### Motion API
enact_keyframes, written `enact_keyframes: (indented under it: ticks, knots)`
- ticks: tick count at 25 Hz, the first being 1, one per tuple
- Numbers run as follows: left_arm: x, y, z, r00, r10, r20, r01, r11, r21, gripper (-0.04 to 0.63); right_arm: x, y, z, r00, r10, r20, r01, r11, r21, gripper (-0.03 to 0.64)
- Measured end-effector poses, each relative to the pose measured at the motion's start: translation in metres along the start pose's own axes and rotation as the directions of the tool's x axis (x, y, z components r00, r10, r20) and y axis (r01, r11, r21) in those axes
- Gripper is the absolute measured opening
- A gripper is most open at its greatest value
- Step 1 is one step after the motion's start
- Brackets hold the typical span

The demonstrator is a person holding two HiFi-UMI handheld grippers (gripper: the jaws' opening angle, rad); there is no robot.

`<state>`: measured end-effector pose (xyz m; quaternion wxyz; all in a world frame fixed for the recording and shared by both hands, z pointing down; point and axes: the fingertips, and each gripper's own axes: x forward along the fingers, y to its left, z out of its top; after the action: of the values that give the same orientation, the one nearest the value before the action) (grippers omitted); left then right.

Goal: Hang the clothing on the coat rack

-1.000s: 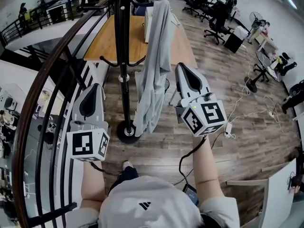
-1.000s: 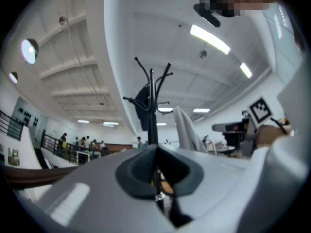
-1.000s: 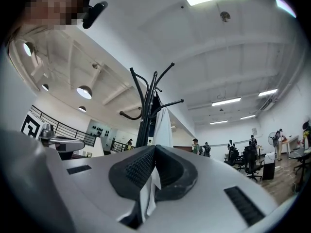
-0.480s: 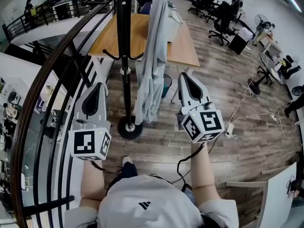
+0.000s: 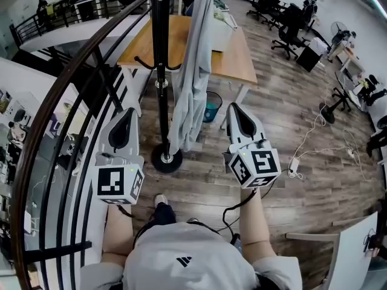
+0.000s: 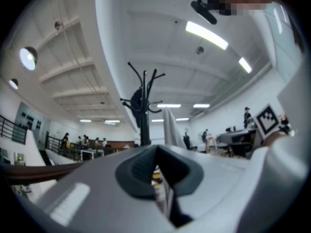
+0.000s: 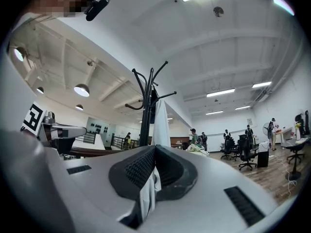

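Observation:
A black coat rack (image 5: 160, 71) stands on a round base on the wood floor. A long grey garment (image 5: 193, 71) hangs from its upper hooks, right of the pole. My left gripper (image 5: 130, 111) is shut and holds nothing, low and left of the pole. Equally bare, my right gripper (image 5: 233, 106) is shut a little right of the garment's lower part and apart from it. In the left gripper view the rack (image 6: 144, 106) and garment (image 6: 170, 127) rise beyond the closed jaws. The right gripper view shows the rack (image 7: 148, 106) and garment (image 7: 161, 125) ahead too.
A curved dark railing (image 5: 66, 101) runs close along my left. Behind the rack stands a wooden table (image 5: 230, 53) with a teal bin (image 5: 211, 106) under it. Cables (image 5: 314, 144) lie on the floor at right, with office chairs (image 5: 290, 29) farther back.
The rack and garment have slid slightly away from both grippers, as if I stepped back. The garment still hangs unmoved and both grippers stay shut.

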<state>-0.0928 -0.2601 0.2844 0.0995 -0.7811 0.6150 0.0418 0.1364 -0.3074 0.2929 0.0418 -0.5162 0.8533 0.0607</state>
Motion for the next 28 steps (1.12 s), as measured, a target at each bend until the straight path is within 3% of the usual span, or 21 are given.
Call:
enact_keyframes:
  ticks: [28]
  knots:
    - [-0.041, -0.030, -0.016, 0.999, 0.005, -0.033, -0.006, 0.999, -0.047, 0.008, -0.057, 0.023, -0.015, 1.000, 0.005, -0.019, -0.005, 1.000, 0.020, 0.000]
